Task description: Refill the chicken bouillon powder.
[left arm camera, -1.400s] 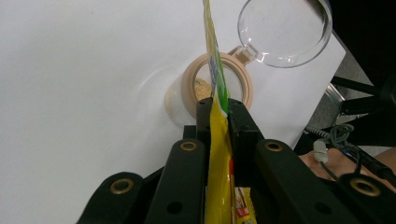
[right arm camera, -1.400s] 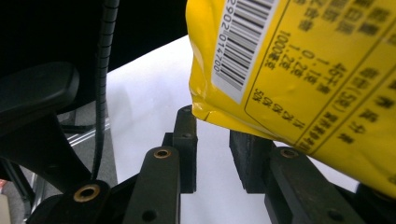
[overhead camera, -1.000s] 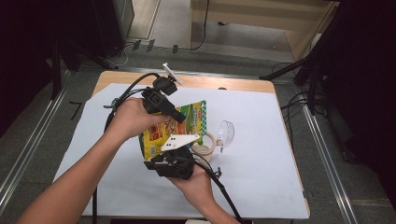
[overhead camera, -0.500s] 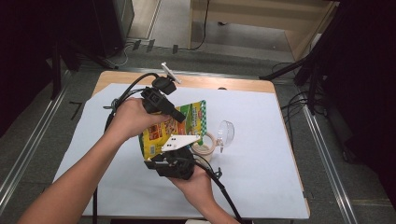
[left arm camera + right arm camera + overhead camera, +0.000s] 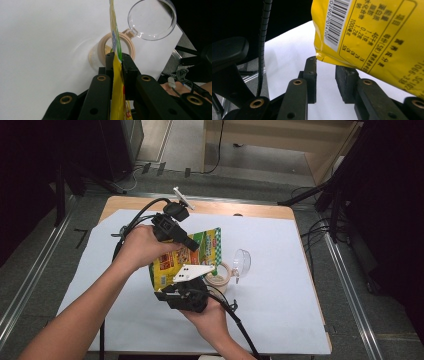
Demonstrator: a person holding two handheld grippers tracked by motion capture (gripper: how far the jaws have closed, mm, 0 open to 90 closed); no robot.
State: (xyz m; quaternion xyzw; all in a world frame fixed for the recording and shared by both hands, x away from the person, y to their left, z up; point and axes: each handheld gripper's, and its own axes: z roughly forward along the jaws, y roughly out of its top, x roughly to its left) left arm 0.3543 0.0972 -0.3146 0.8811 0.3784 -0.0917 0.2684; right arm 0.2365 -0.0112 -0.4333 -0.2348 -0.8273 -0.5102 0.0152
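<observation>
My left claw (image 5: 117, 67) is clamped on the edge of a yellow-and-green snack pouch (image 5: 182, 257), held upright above the white sheet (image 5: 300, 285). An open jar (image 5: 220, 276) sits at the pouch's four o'clock. My right claw (image 5: 325, 75) stands parted beneath the barcoded corner.

White-covered wooden table (image 5: 280, 212), grey floor (image 5: 45, 265), pale wooden furniture (image 5: 280, 140) behind
</observation>
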